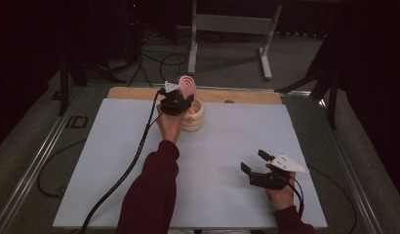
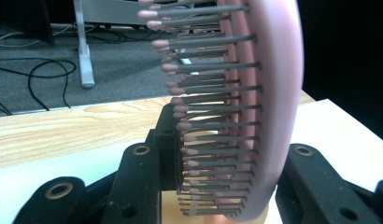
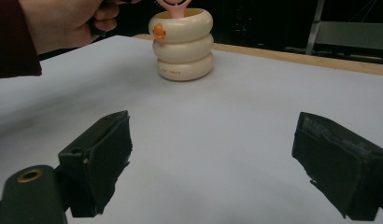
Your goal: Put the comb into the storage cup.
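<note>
Meanwhile, the left gripper [image 1: 184, 100] was clamped on a pink hairbrush [image 1: 188, 86], its jaws pressed against the brush head from both sides, bristles [image 2: 203, 126] facing one pad. The brush stood upright with its handle down inside a cream ringed holder [image 1: 194, 118], which sat on the white table sheet [image 1: 227, 146] near the far edge, just before a strip of bare wooden tabletop [image 1: 247, 96]. A small orange duck figure [image 3: 158, 31] clung to the holder's side. The right gripper [image 1: 254, 163] rested well apart, near the front right of the sheet, its jaws spread wide around nothing. Between it and the holder lay only open sheet. Beyond the table, cables [image 1: 161, 61] trailed over grey carpet and a metal frame [image 1: 232, 29] stood.
</note>
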### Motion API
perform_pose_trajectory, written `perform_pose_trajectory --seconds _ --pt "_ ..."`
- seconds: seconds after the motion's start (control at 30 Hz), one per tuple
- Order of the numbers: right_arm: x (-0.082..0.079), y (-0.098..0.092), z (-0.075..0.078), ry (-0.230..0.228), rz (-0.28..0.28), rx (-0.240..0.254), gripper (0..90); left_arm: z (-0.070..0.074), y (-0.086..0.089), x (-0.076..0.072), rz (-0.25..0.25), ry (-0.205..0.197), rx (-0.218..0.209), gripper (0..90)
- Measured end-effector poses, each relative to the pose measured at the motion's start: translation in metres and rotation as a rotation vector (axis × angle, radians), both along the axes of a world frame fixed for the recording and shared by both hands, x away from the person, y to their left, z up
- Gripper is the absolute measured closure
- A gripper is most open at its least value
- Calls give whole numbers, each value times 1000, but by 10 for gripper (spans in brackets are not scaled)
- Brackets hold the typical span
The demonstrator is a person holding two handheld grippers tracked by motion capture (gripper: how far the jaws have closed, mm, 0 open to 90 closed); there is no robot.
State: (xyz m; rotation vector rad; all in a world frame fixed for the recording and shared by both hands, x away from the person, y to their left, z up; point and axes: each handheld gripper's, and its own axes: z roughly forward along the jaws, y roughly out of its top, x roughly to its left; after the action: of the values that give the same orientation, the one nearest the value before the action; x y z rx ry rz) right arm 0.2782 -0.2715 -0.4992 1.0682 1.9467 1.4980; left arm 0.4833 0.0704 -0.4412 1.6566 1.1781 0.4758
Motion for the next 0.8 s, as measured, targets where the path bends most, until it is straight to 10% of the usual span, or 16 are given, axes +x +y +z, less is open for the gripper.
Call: perform_pose_trajectory --seconds 0.8 --pt "0 1 0 2 5 1 116 0 4 1 2 5 19 624"
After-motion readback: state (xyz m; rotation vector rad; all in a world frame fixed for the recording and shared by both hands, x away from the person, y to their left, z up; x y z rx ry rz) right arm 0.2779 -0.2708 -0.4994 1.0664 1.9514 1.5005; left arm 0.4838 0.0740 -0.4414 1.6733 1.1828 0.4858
